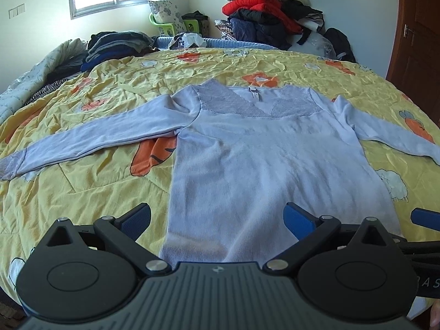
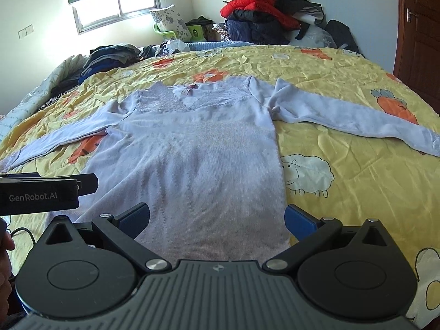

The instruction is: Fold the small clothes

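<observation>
Lilac long-sleeved top (image 1: 247,159) spread flat on bed quilt (image 1: 96,181), hem just ahead of both claws | left claw (image 1: 217,220), right claw (image 2: 217,220) wide open, empty | sleeves outstretched; no fold yet.

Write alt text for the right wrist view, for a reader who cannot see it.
A pale lilac long-sleeved top lies flat, sleeves spread, on a yellow quilt printed with carrots and sheep. The open right tool hovers over its hem, with the left tool at the left edge. Behind are piled clothes and a bright window.
</observation>
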Demonstrator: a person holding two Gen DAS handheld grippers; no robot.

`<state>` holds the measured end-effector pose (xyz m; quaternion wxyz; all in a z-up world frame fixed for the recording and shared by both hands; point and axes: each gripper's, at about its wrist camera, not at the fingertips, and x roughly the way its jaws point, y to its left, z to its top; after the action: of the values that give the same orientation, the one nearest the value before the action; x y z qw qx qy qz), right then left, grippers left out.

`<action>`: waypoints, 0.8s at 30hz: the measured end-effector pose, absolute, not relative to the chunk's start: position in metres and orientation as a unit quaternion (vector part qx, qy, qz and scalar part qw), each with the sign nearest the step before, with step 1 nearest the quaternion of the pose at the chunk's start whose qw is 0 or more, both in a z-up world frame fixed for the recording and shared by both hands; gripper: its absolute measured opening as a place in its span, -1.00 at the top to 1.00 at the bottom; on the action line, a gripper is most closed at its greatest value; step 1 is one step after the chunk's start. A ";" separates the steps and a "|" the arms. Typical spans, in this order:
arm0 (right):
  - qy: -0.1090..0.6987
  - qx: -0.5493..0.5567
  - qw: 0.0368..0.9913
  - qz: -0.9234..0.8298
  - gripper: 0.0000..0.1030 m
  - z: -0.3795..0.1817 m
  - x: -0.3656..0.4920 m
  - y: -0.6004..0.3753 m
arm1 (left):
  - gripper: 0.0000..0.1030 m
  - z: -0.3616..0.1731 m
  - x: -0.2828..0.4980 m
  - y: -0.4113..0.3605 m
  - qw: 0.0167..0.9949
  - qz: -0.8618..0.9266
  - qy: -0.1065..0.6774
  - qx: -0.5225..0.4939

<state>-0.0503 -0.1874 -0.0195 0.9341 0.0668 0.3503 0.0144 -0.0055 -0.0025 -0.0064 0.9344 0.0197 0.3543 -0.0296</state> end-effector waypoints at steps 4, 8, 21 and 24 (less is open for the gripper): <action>0.352 0.062 0.934 0.012 -1.00 -0.019 -0.049 -0.187 | -1.00 -0.007 -0.005 -0.002 0.934 -0.029 0.355 0.018; 0.360 0.054 0.931 0.009 -1.00 -0.020 -0.047 -0.183 | -1.00 -0.008 -0.005 0.001 0.934 -0.031 0.355 0.010; 0.354 0.053 0.934 0.021 -1.00 -0.020 -0.049 -0.181 | -1.00 -0.009 -0.004 0.004 0.935 -0.025 0.355 0.003; 0.350 0.060 0.935 0.019 -1.00 -0.019 -0.050 -0.184 | -1.00 -0.009 -0.003 0.001 0.934 -0.028 0.357 0.008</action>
<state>-0.0504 -0.1841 -0.0192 0.9347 0.0598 0.3500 0.0191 -0.0027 0.0015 -0.0086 0.9336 0.0076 0.3571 -0.0275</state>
